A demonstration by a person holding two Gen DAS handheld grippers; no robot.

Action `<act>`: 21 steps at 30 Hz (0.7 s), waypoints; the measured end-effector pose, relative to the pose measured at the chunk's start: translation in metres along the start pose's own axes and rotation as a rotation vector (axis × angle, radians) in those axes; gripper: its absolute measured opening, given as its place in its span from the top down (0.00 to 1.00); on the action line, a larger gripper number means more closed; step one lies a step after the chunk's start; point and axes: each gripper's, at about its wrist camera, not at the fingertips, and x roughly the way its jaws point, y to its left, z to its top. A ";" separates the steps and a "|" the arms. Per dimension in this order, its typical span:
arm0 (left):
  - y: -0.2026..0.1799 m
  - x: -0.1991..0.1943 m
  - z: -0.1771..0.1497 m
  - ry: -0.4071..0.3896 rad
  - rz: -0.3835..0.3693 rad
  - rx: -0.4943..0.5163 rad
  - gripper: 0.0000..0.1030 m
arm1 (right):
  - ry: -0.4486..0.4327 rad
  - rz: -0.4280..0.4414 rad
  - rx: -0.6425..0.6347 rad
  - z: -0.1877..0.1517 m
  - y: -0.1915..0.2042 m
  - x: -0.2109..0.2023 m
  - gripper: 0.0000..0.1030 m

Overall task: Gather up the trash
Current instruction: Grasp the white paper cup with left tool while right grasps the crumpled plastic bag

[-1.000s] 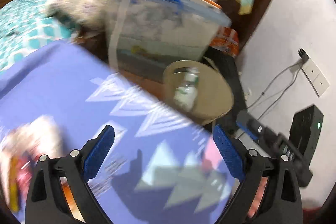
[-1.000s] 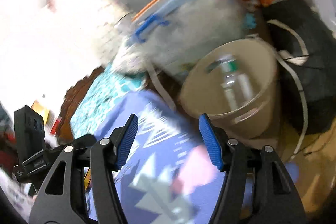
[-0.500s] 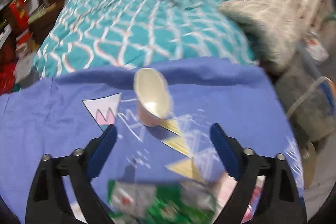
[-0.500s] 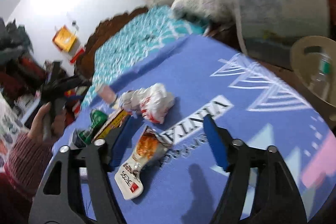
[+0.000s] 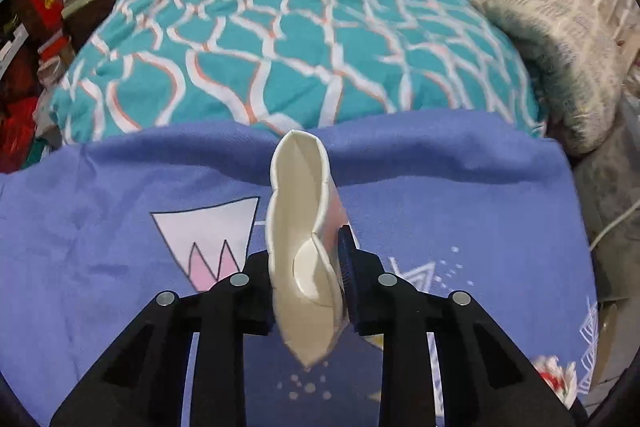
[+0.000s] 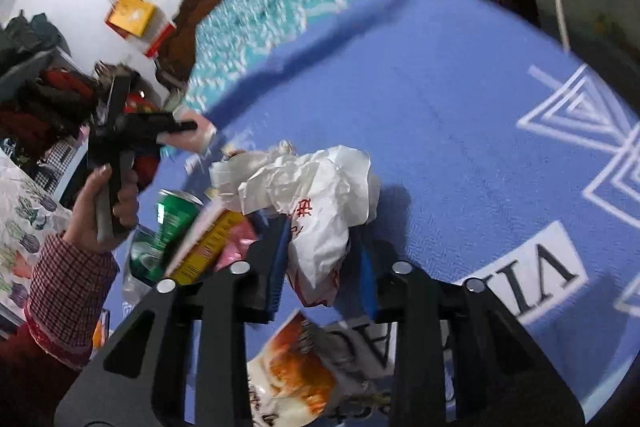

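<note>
While closing: L tongs (image 5: 306, 281) squashing cup (image 5: 300, 247), R tongs (image 6: 324, 267) pinching wrapper (image 6: 312, 195), R-view only.

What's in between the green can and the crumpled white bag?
A yellow box lies tilted between the green can and the white bag, with something pink beneath it. That shows in the right wrist view.

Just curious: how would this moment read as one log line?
left gripper: closing, squashed white paper cup | right gripper: closing, crumpled white plastic bag

Bright indoor light, soft shadows, strong fisheye bending, and motion blur toward the edges.
</note>
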 end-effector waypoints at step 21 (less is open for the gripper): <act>-0.078 -0.199 -0.304 -0.096 -0.361 0.440 0.76 | -0.165 -0.039 -0.085 -0.184 0.064 -0.112 0.70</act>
